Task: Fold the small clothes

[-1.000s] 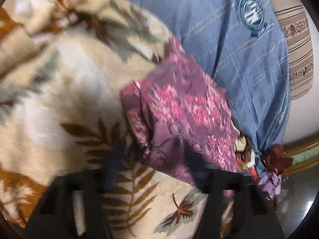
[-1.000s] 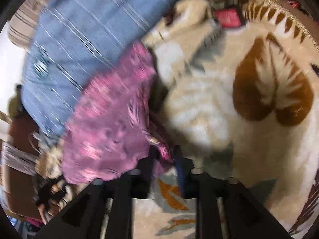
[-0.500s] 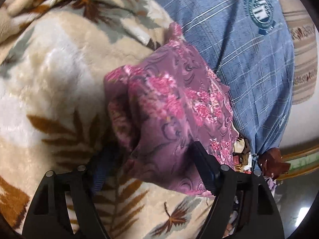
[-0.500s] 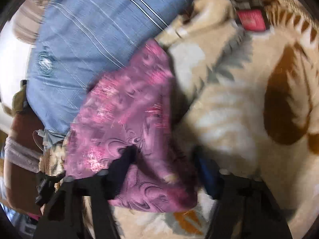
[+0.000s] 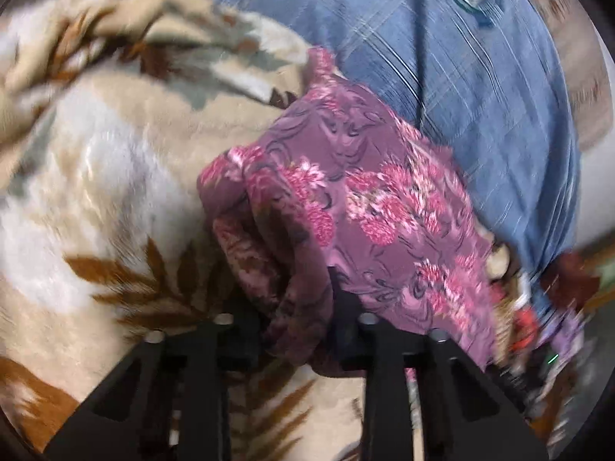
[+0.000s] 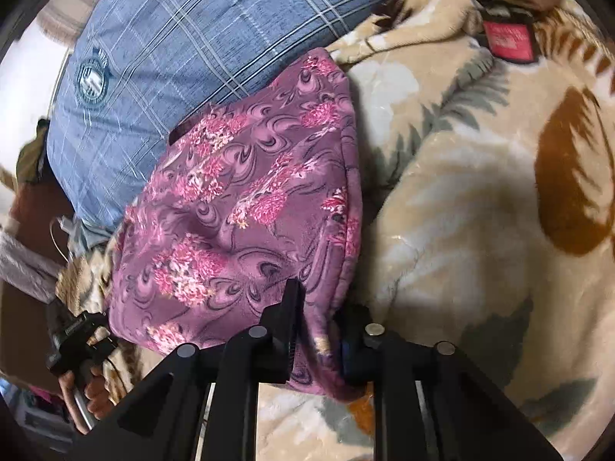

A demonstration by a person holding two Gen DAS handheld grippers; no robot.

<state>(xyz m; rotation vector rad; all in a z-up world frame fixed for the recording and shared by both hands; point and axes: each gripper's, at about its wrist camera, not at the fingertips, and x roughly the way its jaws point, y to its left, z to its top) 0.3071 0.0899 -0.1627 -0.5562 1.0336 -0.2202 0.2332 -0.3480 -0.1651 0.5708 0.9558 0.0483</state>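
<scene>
- Left wrist view: a cream plush blanket with brown and grey leaf print [image 5: 115, 176] covers the surface; a blue plaid pillow [image 5: 480, 88] lies behind it.
- The purple floral-print garment [image 5: 365, 207] rests on the blanket, its far edge against the pillow.
- The left gripper [image 5: 296, 319] pinches a bunched fold at the garment's near edge.
- Blurred clutter sits at the lower right; the pillow's emblem is unreadable.
- Right wrist view: same blanket [image 6: 461, 199] and pillow [image 6: 161, 57], bearing a round teal crest [image 6: 91, 80], text illegible.
- The right gripper [image 6: 319, 319] clamps the garment's [image 6: 246, 199] near corner.
- A red label [image 6: 507, 40] lies beyond, wording unreadable.
</scene>
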